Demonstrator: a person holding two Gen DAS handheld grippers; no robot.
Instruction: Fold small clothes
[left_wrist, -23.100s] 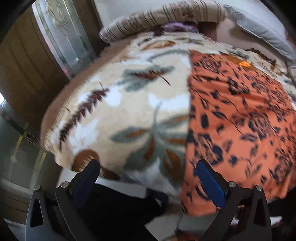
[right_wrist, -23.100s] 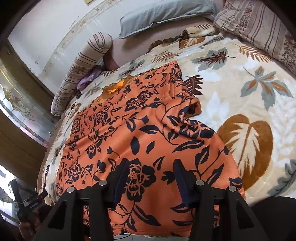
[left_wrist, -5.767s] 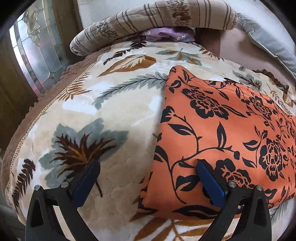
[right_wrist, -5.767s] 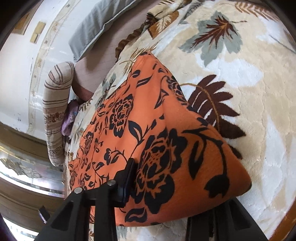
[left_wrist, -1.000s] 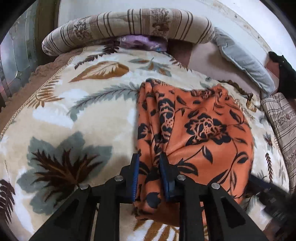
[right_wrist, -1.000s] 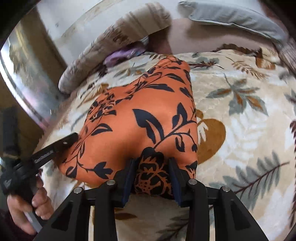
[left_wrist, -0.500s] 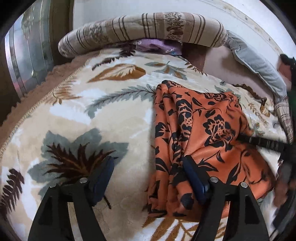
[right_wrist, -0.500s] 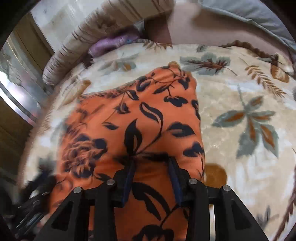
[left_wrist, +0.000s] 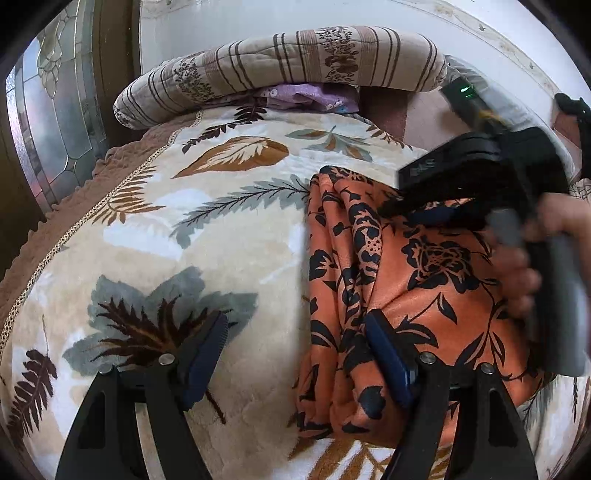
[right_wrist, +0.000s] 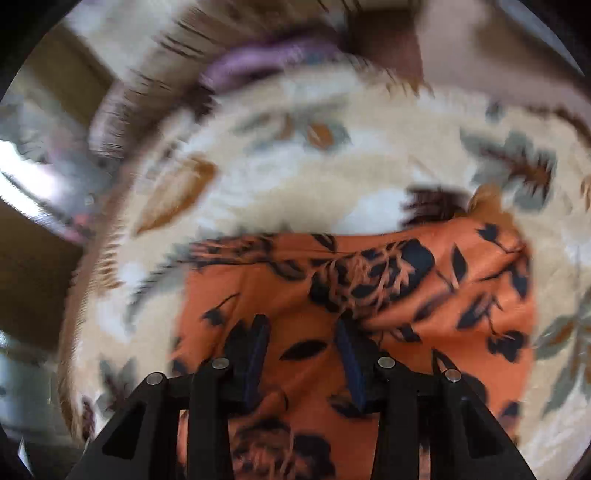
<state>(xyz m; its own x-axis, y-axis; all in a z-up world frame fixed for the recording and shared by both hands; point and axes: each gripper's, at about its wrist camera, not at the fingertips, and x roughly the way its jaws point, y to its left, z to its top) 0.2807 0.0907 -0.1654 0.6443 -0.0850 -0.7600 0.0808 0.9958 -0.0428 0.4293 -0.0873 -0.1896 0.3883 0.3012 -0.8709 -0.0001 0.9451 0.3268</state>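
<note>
Orange floral garment lies bunched in a half-folded strip on the leaf-print blanket of the bed, on the near side of the striped bolster. Left gripper has just been opening; jaws now spread, one finger on bare blanket, the other resting on the garment's rumpled left edge, nothing pinched. Right gripper, hand on its grip, sits over the garment's far side; jaws partly closed with cloth bulging up between them, looks like pinching a fold, but that view is motion-blurred. Risks, as I read it: left edge is released and unpinned, so a sideways pull from the right could drag the whole stack and undo the layers; slippery fabric may slide out of a shallow pinch; plush blanket could snag a finger.
</note>
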